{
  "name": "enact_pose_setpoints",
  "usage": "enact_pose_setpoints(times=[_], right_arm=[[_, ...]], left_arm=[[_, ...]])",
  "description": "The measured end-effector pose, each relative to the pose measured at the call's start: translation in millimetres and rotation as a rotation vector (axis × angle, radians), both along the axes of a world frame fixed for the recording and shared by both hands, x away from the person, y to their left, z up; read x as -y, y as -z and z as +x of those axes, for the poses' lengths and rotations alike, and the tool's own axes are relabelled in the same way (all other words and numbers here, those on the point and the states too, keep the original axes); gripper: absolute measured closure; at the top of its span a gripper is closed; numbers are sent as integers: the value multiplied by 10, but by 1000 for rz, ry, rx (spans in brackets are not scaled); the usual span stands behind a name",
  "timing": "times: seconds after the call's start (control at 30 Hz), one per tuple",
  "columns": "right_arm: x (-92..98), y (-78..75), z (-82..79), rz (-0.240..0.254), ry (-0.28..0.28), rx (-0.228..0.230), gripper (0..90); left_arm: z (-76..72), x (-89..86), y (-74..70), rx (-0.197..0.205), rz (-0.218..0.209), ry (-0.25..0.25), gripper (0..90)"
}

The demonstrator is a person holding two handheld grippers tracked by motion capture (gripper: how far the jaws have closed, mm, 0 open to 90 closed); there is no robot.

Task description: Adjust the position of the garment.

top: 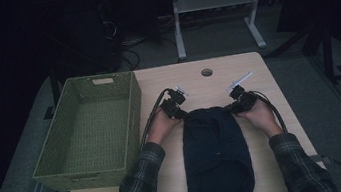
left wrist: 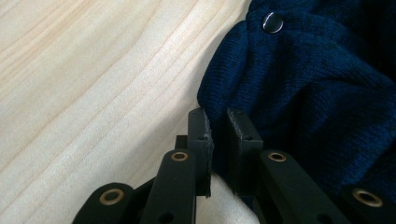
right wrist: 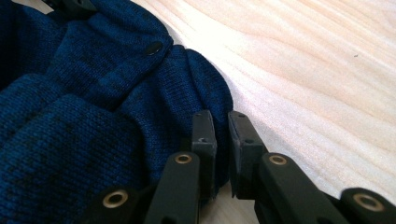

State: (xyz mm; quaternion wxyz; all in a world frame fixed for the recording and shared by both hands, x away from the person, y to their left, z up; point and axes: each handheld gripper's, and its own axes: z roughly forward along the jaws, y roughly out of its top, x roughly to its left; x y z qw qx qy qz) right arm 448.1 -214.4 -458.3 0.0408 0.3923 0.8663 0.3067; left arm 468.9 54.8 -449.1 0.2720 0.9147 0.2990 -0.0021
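A dark navy knitted garment (top: 215,155) lies lengthwise on the wooden table (top: 255,69), its near end hanging over the front edge. My left gripper (top: 181,113) pinches the far left corner of it, and my right gripper (top: 233,107) pinches the far right corner. In the left gripper view the jaws (left wrist: 219,121) stand close together with the knit's edge (left wrist: 303,93) between them, a metal snap (left wrist: 272,22) farther off. In the right gripper view the jaws (right wrist: 222,123) clamp a fold of the knit (right wrist: 93,116) near a dark snap (right wrist: 153,47).
An empty green woven basket (top: 133,116) stands along the table's left side, close to my left forearm. A round cable hole (top: 206,72) sits near the far edge. Bare wood lies beyond the garment and to its right. Desk legs and cables stand on the floor behind.
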Motion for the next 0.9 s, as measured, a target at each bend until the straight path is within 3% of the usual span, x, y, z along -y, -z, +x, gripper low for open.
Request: enact_pose_setpoints(times=[0.1,0.27,0.33,0.53,0.6,0.77,0.8,0.9], right_arm=[[4,-53,7,-24,-8,34,825],[42,-199,-7,7,19,97,825],[60,-263,-11,3,14,110,825],[80,-586,-38,-1,19,201,825],[97,-687,-42,1,19,233,825],[115,-831,-42,4,22,266,826],[114,-906,-60,12,28,298,826],[122,-1001,-62,22,37,324,826]], left_arm=[[11,-32,-48,10,-8,-16,818],[15,-48,-175,65,-8,-12,819],[-4,-37,-308,121,-6,-12,819],[-28,-59,-602,217,-24,-19,819],[-40,-52,-683,242,-18,-19,819],[-61,-53,-848,281,-25,-25,822],[-59,-61,-895,293,-29,-25,822],[-61,-92,-1035,313,-55,-31,821]])
